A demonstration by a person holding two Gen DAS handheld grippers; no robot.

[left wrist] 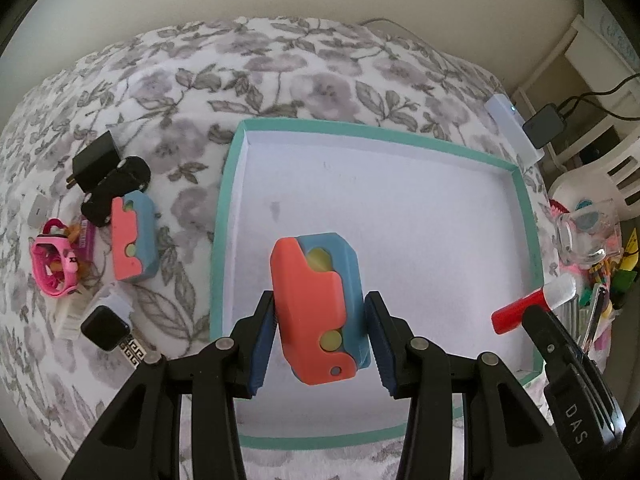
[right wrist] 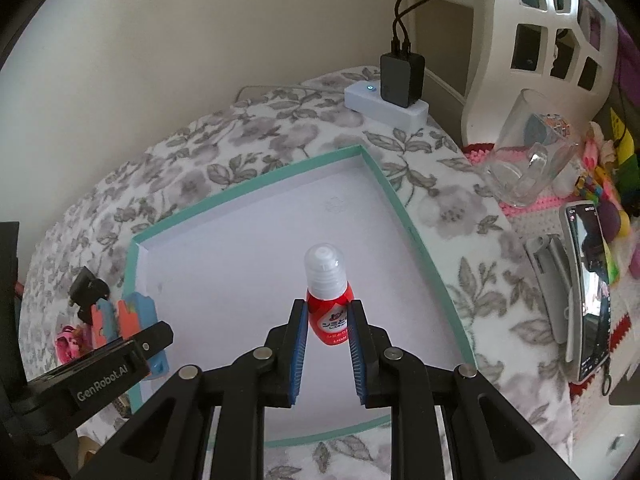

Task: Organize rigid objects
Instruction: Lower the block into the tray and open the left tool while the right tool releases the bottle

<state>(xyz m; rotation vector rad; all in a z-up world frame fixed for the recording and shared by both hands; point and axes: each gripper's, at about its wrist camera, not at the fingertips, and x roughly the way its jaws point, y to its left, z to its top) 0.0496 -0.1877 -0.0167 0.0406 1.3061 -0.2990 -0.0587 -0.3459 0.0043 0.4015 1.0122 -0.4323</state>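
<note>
Left wrist view: the left gripper [left wrist: 320, 322] has its jaws clamped on a coral-and-blue plastic block [left wrist: 318, 312], held over the white floor of the teal-rimmed tray [left wrist: 224, 208], near its front edge; the block's underside is hidden. A matching second block [left wrist: 133, 238] lies outside the tray's left edge among a black toy car [left wrist: 116, 190], a black charger [left wrist: 94, 158], a pink watch [left wrist: 54, 262] and a smartwatch [left wrist: 105, 326], partly overlapping and hard to sort out. In the right wrist view, the right gripper [right wrist: 329, 326] pinches a red bottle [right wrist: 328, 300] with a clear cap over the tray's middle. A glass cup [right wrist: 528, 164] sits beyond the right edge.
</note>
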